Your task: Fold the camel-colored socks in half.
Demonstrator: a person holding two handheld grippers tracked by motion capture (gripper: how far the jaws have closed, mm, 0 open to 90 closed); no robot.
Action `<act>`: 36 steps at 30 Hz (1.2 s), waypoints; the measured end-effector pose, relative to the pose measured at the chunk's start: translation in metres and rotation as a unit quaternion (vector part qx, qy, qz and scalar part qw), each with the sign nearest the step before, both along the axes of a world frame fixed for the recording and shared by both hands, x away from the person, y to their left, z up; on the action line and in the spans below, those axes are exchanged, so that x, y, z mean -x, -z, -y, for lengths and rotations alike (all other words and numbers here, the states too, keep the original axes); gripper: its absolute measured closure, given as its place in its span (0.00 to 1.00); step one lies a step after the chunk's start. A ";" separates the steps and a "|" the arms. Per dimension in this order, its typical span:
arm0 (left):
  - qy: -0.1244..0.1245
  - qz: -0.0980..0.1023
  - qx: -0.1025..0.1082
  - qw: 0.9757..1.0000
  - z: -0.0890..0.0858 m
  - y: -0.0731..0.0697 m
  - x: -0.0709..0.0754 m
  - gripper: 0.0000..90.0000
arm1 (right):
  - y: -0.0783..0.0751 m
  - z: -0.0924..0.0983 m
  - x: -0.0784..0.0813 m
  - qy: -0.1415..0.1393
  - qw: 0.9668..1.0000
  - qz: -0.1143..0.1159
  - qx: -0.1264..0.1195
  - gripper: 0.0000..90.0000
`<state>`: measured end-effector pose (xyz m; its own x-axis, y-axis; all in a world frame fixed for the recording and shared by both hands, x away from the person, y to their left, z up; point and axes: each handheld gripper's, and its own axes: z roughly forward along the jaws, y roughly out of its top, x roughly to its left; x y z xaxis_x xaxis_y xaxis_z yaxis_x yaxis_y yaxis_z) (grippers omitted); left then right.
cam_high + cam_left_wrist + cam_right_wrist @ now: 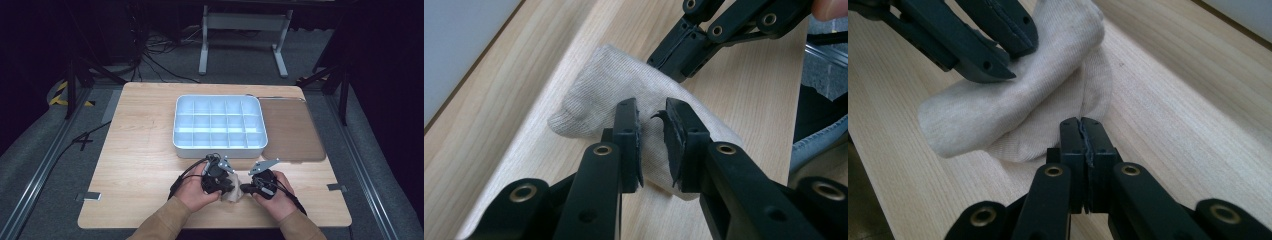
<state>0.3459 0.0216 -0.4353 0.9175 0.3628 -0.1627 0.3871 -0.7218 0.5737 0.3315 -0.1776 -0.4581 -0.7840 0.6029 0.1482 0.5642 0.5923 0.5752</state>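
Note:
A beige sock (234, 196) lies folded on the wooden table (145, 165) near the front edge, between the person's two hands. My left gripper (651, 120) comes down on the sock (594, 95) from the left. Its jaws stand a little apart with fabric showing in the gap, and the pads do not visibly squeeze it. My right gripper (1081, 125) is shut, pads together, with its tips against the edge of the sock (1013, 105). I cannot tell whether any fabric is pinched there. The left gripper view has the right gripper (674, 70) touching the sock's far side.
A white tray (220, 150) divided into several empty compartments stands just beyond the hands. A brown translucent lid (292, 132) lies flat to its right. Bare wood stretches to the left of the hands. The table's front edge is close behind the sock.

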 end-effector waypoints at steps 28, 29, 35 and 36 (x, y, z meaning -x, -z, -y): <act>0.003 0.023 -0.007 1.000 0.005 0.011 -0.005 0.45 | 0.001 0.002 0.002 0.001 1.000 -0.002 0.001 0.97; 0.000 0.023 -0.007 1.000 0.005 0.012 -0.005 0.44 | 0.001 0.002 0.002 0.001 1.000 -0.002 -0.001 0.97; -0.002 0.026 -0.010 1.000 0.006 0.013 -0.004 0.43 | -0.012 0.010 0.001 0.022 0.999 0.029 -0.008 0.84; -0.002 0.026 -0.013 1.000 0.006 0.013 -0.004 0.43 | -0.012 0.010 0.001 0.022 0.999 0.029 -0.008 0.84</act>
